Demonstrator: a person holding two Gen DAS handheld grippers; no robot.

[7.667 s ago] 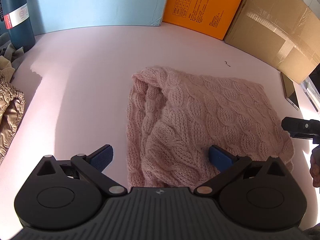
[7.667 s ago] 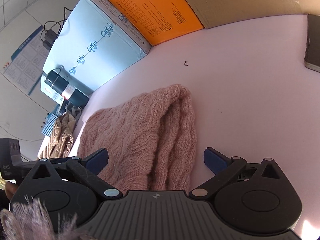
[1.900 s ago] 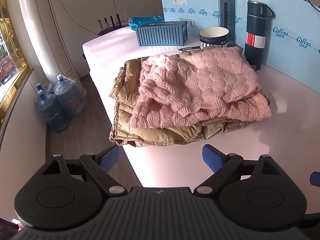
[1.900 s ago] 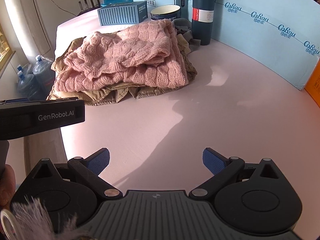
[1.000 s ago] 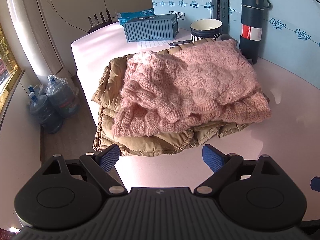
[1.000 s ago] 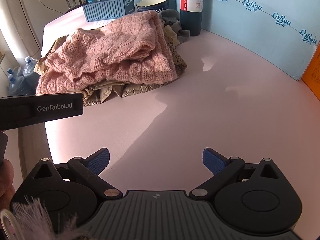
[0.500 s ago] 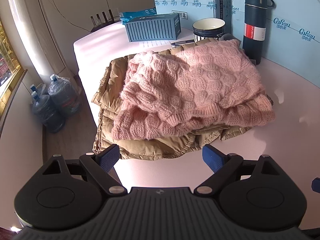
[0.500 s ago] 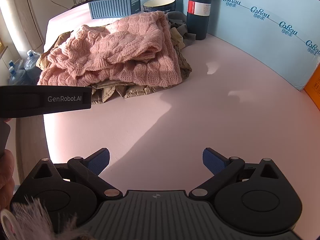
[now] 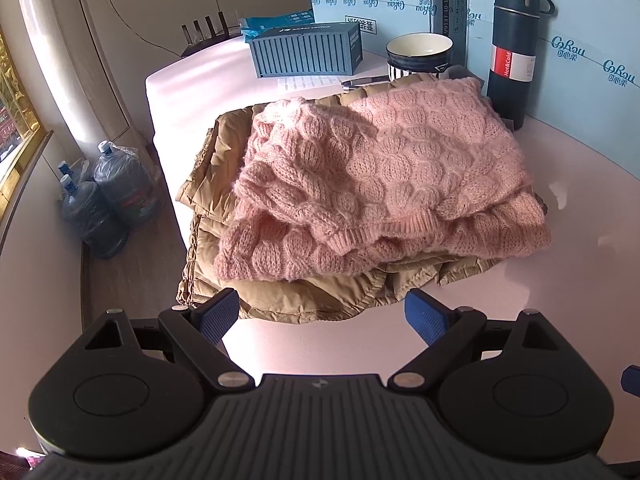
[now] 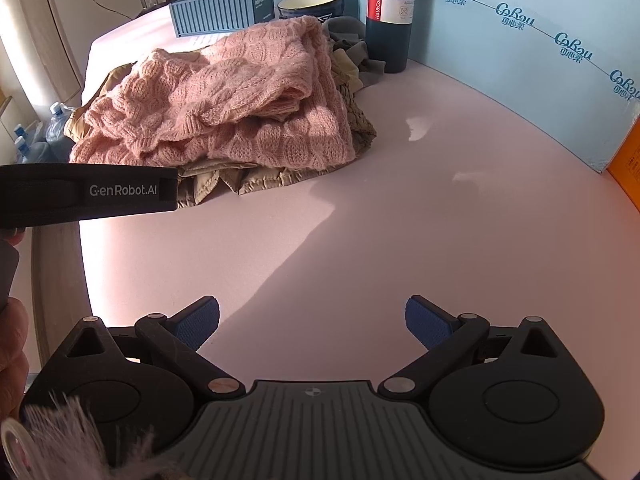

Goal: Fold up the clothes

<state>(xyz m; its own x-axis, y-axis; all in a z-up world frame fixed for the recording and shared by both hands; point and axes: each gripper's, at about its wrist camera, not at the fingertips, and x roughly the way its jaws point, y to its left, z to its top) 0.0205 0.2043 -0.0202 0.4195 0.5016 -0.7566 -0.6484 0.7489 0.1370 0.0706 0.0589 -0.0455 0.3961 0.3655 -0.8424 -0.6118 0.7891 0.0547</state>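
A folded pink knit sweater is seen lying on top of a tan quilted jacket near the edge of the pink counter. The left tool is held released just before the jacket's hem, gripping nothing. The right tool is likewise spread wide over bare counter, well apart from the pile. A dark flask stands just behind the sweater.
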